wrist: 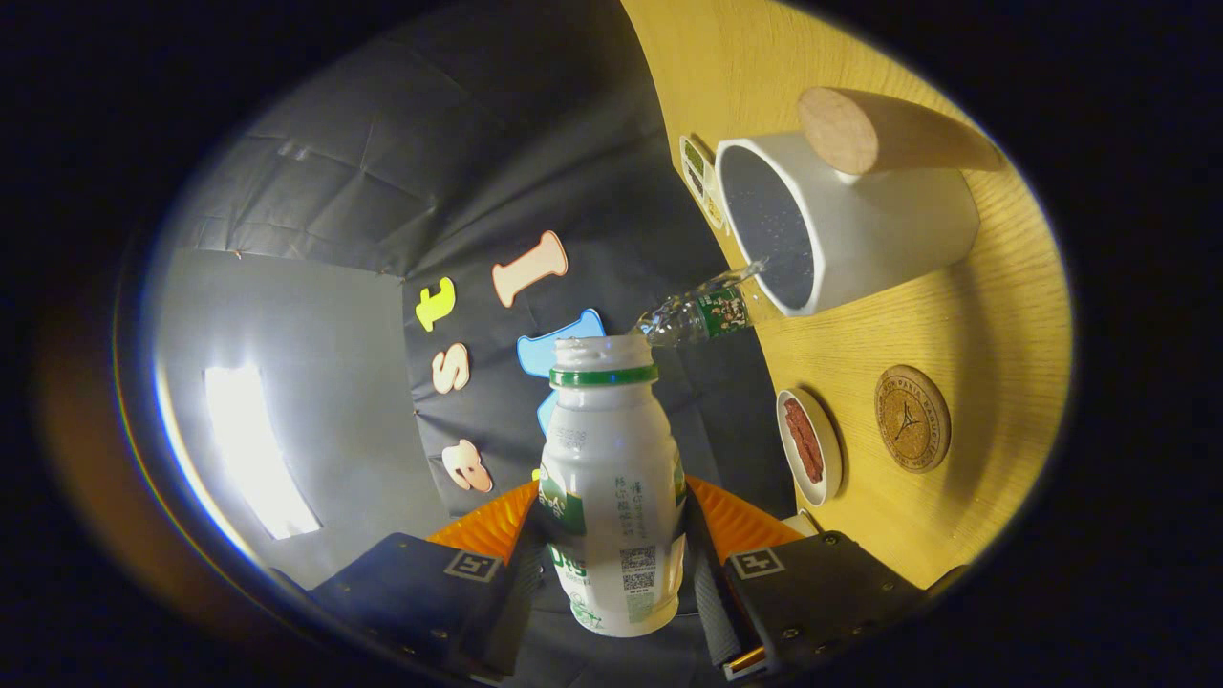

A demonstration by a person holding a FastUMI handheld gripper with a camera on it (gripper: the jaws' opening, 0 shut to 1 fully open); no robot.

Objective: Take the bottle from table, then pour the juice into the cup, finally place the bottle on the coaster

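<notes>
A white juice bottle (611, 478) with a green neck ring and an uncapped mouth sits between my fingers. My gripper (611, 559) is shut on the bottle's lower body, both pads pressing its sides. The view is rolled, so the bottle lies about level with the wooden table (975, 315). The white cup (860, 229), with a wooden handle (879, 129), stands on the table beyond the bottle's mouth and to the right, its dark opening facing the bottle's side. No stream of juice is visible. A round cork coaster (912, 419) lies on the table nearer than the cup.
A small white dish (807, 444) with something red in it sits next to the coaster. A clear plastic bottle (702, 313) with a green label stands by the cup's rim. Small cards (702, 177) lie at the table's far edge. The booth's black cloth wall is behind.
</notes>
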